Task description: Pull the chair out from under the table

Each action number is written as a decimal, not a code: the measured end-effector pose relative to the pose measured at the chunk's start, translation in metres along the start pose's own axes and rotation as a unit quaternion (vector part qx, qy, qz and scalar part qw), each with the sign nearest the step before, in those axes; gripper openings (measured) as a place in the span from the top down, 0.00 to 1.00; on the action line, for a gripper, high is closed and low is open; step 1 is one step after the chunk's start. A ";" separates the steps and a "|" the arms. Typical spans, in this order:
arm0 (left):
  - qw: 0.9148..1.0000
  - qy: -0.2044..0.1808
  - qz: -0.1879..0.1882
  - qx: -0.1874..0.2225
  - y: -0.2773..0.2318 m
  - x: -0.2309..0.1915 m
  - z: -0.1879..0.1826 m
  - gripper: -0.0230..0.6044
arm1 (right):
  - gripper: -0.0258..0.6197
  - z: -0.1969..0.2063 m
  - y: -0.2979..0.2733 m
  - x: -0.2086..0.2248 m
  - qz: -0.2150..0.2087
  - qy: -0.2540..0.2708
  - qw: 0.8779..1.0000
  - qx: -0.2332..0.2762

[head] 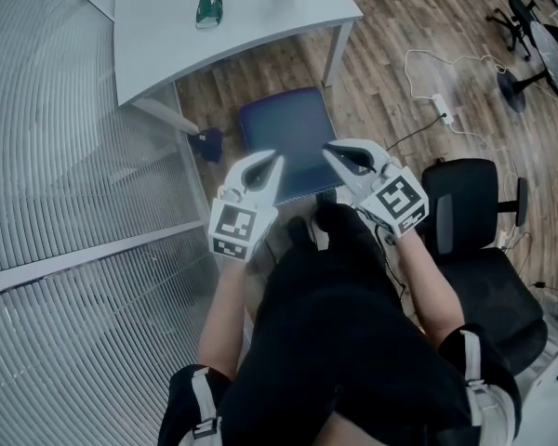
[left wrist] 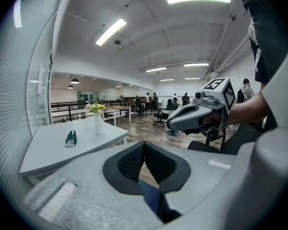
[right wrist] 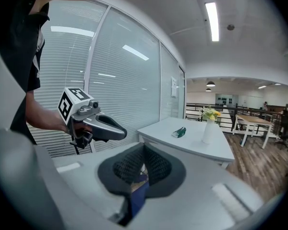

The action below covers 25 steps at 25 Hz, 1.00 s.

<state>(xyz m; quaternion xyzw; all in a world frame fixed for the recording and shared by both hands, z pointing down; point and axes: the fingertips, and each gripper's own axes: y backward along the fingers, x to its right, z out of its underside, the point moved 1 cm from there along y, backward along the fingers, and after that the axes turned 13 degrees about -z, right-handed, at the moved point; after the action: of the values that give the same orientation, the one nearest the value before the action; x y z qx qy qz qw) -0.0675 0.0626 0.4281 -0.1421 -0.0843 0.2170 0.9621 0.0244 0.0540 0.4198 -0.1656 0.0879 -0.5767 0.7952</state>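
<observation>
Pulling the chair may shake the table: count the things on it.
2: a small green object lying near the middle, and a white vase with yellow flowers nearer the far edge. None seems hidden.

The right gripper (right wrist: 144,152) fills the foreground in front of the white table (right wrist: 194,146), its jaws closed together on nothing, with a strip of blue chair (right wrist: 139,191) showing beneath them. On the table are a green object (right wrist: 179,132) and a vase (right wrist: 209,128) of yellow flowers. Left of the table hangs the left gripper (right wrist: 119,131).
</observation>
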 end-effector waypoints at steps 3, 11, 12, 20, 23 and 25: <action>1.000 0.000 0.000 -0.001 0.000 0.002 -0.001 0.95 | 0.96 -0.001 0.000 -0.001 -0.015 -0.017 1.000 0.015; 1.000 0.000 -0.001 -0.001 -0.001 -0.001 -0.003 0.94 | 0.96 0.001 -0.006 -0.005 -0.025 0.004 1.000 0.006; 1.000 0.000 -0.001 -0.001 -0.001 -0.001 -0.002 0.95 | 0.96 0.001 -0.006 -0.004 -0.024 0.004 1.000 0.007; 1.000 0.000 -0.003 -0.003 0.000 0.000 0.000 0.95 | 0.96 0.002 -0.006 -0.005 -0.025 0.009 1.000 0.005; 1.000 -0.001 -0.003 -0.003 0.000 -0.001 0.000 0.95 | 0.96 0.002 -0.007 -0.004 -0.024 0.009 1.000 0.004; 1.000 -0.001 -0.004 -0.002 0.000 -0.002 0.000 0.94 | 0.96 0.001 -0.007 -0.004 -0.022 0.010 1.000 0.003</action>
<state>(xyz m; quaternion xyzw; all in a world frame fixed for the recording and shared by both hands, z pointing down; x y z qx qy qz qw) -0.0698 0.0617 0.4278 -0.1434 -0.0866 0.2135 0.9625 0.0175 0.0560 0.4232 -0.1594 0.0909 -0.5961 0.7816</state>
